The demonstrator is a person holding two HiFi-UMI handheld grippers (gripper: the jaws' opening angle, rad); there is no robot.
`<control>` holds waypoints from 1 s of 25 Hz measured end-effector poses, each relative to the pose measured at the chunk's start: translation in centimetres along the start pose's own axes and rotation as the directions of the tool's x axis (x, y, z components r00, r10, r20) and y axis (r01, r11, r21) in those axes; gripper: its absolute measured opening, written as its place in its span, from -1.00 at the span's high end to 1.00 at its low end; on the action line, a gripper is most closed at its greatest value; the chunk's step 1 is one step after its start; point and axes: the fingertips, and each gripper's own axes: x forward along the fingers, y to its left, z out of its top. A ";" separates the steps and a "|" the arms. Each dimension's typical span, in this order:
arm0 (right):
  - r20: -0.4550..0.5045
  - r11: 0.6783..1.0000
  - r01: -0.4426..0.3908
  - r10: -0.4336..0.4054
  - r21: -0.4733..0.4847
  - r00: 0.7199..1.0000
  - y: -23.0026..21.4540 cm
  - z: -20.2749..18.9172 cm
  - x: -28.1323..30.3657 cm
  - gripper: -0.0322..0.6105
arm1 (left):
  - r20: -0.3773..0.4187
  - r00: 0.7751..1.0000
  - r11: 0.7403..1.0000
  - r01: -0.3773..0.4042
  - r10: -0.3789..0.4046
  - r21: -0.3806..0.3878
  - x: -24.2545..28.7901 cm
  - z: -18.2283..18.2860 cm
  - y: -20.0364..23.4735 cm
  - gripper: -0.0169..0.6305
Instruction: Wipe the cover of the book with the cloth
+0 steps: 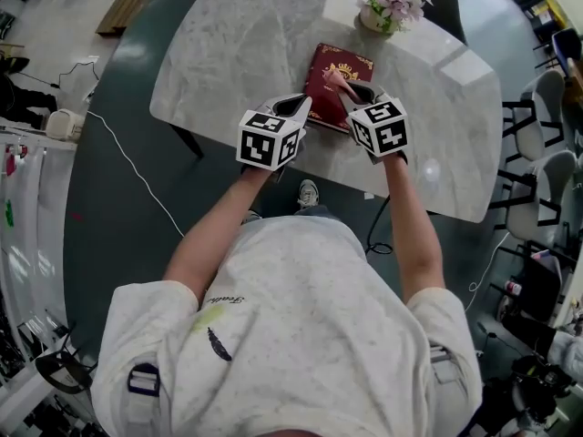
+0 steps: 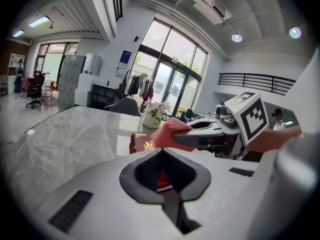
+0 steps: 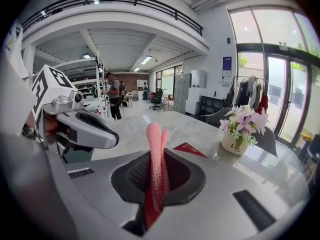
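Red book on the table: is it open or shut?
Shut. The red book with gold print lies flat, cover up, on the white marble table.

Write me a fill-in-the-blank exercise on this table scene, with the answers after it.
1. The right gripper is shut on a ____ cloth.
2. The book has a ____ cover.
3. The pot on the marble table holds ____.
Missing words: pink; red; flowers.

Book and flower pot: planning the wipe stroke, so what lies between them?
Only bare marble tabletop between the book and the flower pot, seen in the head view.
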 end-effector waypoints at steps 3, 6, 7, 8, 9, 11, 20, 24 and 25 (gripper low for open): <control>0.015 1.000 0.017 -0.017 -0.011 1.000 -2.3 0.8 0.0 0.85 | -0.004 1.000 1.000 -0.009 0.009 0.006 0.8 0.3 0.1 0.92; 0.027 0.999 0.030 -0.030 -0.016 0.999 -4.5 1.6 0.3 0.85 | -0.006 1.000 1.000 -0.021 0.021 0.007 1.6 0.7 0.5 0.93; 0.028 0.999 0.034 -0.034 -0.019 0.999 -5.2 1.7 0.4 0.85 | -0.007 1.000 1.000 -0.026 0.026 0.007 1.9 0.9 0.6 0.92; 0.026 0.999 0.038 -0.037 -0.023 0.999 -5.8 1.6 0.6 0.85 | -0.007 0.999 0.999 -0.031 0.031 0.007 2.2 1.0 0.8 0.92; 0.023 0.999 0.040 -0.040 -0.027 0.999 -6.4 1.5 0.8 0.85 | -0.007 0.999 0.999 -0.036 0.036 0.007 2.4 1.1 0.9 0.93; 0.013 0.998 0.044 -0.043 -0.036 0.999 -7.6 1.2 1.2 0.85 | -0.005 0.999 0.999 -0.046 0.046 0.005 3.0 1.3 1.1 0.92; -0.055 0.991 0.039 -0.047 -0.131 0.997 -11.7 -0.3 4.2 0.85 | -0.001 0.996 0.996 -0.092 0.092 -0.013 4.9 1.8 2.1 0.92; -0.088 0.989 0.024 -0.037 -0.147 0.995 -12.2 -1.2 5.3 0.85 | -0.004 0.994 0.993 -0.113 0.113 -0.016 5.1 2.0 2.7 0.92; -0.096 0.989 0.015 -0.029 -0.149 0.995 -12.0 -1.5 5.5 0.85 | -0.004 0.993 0.993 -0.117 0.116 -0.018 5.2 2.0 2.7 0.93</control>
